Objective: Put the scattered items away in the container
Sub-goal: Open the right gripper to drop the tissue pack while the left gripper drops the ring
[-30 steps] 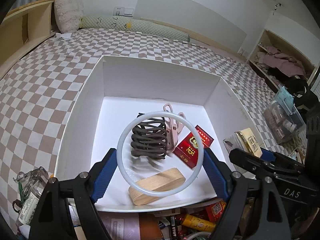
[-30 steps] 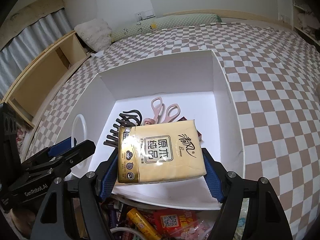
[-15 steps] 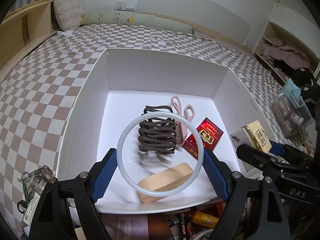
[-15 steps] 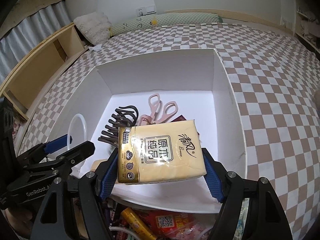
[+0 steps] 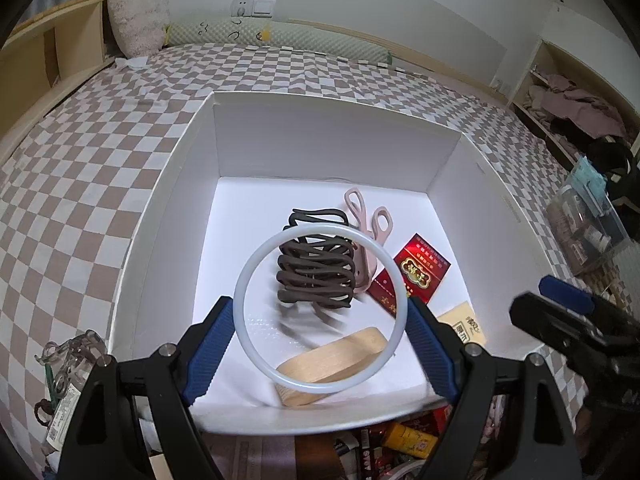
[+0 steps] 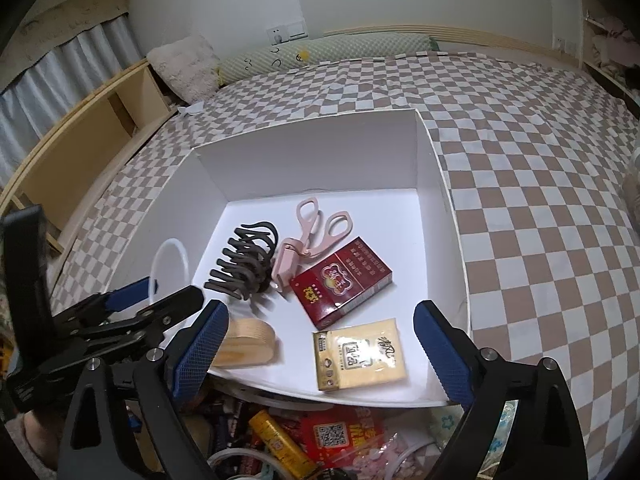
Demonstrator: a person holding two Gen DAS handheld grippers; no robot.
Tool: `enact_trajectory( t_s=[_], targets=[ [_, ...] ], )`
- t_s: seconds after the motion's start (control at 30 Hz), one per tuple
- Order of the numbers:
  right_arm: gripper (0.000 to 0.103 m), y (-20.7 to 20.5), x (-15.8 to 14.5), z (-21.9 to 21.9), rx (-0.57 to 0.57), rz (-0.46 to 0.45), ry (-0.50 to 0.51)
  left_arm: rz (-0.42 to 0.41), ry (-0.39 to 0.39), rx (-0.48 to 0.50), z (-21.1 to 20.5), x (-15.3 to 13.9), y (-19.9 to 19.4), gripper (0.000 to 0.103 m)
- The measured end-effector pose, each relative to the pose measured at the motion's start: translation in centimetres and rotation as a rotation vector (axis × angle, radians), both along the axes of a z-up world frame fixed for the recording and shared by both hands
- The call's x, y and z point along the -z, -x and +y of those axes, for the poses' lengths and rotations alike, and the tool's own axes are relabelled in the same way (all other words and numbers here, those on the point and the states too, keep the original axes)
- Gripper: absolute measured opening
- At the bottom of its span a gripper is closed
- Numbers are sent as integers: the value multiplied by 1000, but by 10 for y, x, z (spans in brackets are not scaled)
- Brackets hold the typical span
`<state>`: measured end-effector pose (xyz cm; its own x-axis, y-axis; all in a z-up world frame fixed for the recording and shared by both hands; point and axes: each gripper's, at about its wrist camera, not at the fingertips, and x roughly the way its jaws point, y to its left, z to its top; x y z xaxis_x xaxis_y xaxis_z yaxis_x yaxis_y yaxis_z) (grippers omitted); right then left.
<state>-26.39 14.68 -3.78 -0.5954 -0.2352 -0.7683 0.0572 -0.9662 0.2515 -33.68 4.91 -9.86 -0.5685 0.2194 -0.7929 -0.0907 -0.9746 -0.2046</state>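
The left tongs (image 5: 320, 344) clench a thin white ring (image 5: 320, 312) by its three and nine o'clock edges above the box (image 5: 336, 140); it looks light, rigid and slick. The right tongs (image 6: 320, 344), jaws just opened, hang released over the soft tissue pack (image 6: 358, 354) at the box's five o'clock corner.

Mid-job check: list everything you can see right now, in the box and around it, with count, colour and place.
box: 1, white, on the checked bed
hair claw: 1, brown, box middle
scissors: 1, pink, beside the claw
cigarette pack: 1, red, box floor
tissue pack: 1, yellow, near front wall, lying free
wooden piece: 1, tan, front left
ring: 1, white, held over the box
clutter: several items, mixed colours, in front of the box
left tool: 1, black and blue, shut on ring
right tool: 1, black and blue, just opened, nothing between
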Motion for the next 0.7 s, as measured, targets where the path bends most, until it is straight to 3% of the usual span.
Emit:
enact_trajectory(
  t_s=[0.4,0.43,0.47,0.5,0.7],
  targets=[
    [94,-5,-13,2,-6,21,33,17,32,9,9,-10,22,85],
    [94,-5,-13,2,-7,21,34,18,27,4,8,-11,23,86],
    [94,-6,-13,2,-8,22,35,21,22,-3,6,-11,23,98],
    [94,-6,-14,2,-9,22,35,28,18,-14,4,-12,23,103],
    [94,-7,-15,4,-1,21,41,29,7,-28,-2,-12,18,103]
  ],
)
